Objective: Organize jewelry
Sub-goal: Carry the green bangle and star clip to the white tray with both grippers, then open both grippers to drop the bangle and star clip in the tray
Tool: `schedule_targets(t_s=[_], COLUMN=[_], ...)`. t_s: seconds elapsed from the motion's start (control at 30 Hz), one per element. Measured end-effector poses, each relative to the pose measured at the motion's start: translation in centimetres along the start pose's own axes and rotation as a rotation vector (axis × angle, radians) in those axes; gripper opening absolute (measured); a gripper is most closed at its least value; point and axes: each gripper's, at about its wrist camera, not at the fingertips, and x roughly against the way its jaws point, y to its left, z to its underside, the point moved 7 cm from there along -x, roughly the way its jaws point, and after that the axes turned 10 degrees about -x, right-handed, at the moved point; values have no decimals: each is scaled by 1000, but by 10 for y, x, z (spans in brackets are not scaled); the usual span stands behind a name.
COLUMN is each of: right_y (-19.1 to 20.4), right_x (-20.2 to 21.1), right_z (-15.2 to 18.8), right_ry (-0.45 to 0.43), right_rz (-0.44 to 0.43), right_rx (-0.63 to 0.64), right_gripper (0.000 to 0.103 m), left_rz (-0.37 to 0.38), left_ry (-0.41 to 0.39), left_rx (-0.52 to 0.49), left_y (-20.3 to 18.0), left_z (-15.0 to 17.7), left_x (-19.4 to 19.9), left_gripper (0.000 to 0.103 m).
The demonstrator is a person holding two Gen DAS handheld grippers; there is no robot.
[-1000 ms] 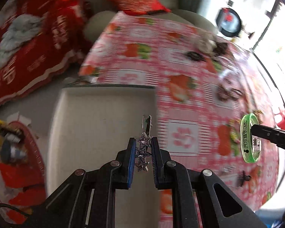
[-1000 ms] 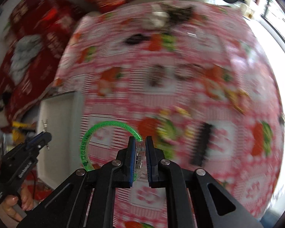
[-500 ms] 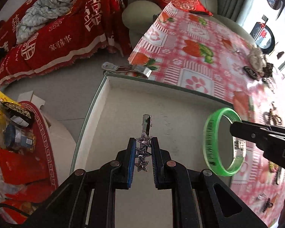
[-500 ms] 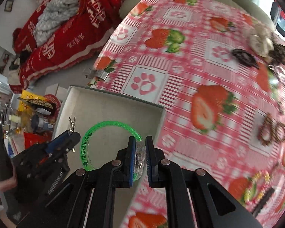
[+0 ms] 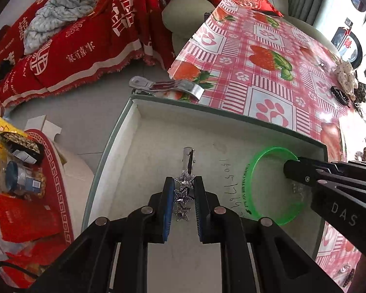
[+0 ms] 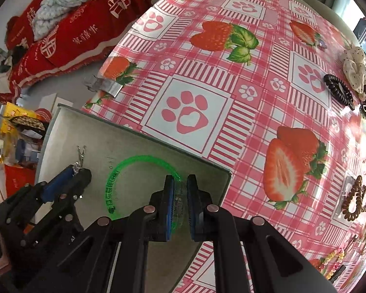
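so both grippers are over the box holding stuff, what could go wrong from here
The left gripper and right gripper sit close together above the box, so they might bump on release. The star hair clip is pinched only at its stars and may twist or snag. The green bracelet could roll or land on the clip.

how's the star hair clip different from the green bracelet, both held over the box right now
The star hair clip is a straight silver piece set with glittery stars; the green bracelet is a translucent ring with printed lettering. The clip is narrow enough to fit between the left claw fingers; the bracelet spreads well beyond the right claw. The clip points forward along the fingers; the bracelet extends sideways from its grip. Both are gripped over the open box.
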Motion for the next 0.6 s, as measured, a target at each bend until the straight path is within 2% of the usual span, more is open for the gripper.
schedule_targets(t_s=[0.13, 0.3, 0.6], right_y=[0, 6, 0], right_x=[0, 0, 38], right_z=[1, -2, -7], right_ry=[4, 6, -47], right_rz=[10, -25, -108], right_rx=[14, 7, -41], right_gripper=[14, 34, 43], left_rz=[-1, 3, 26], left_ry=[16, 24, 14], left_rx=[-4, -3, -3], left_y=[0, 0, -1], left_z=[0, 3, 4], left_x=[1, 4, 11], left_gripper=[23, 23, 23])
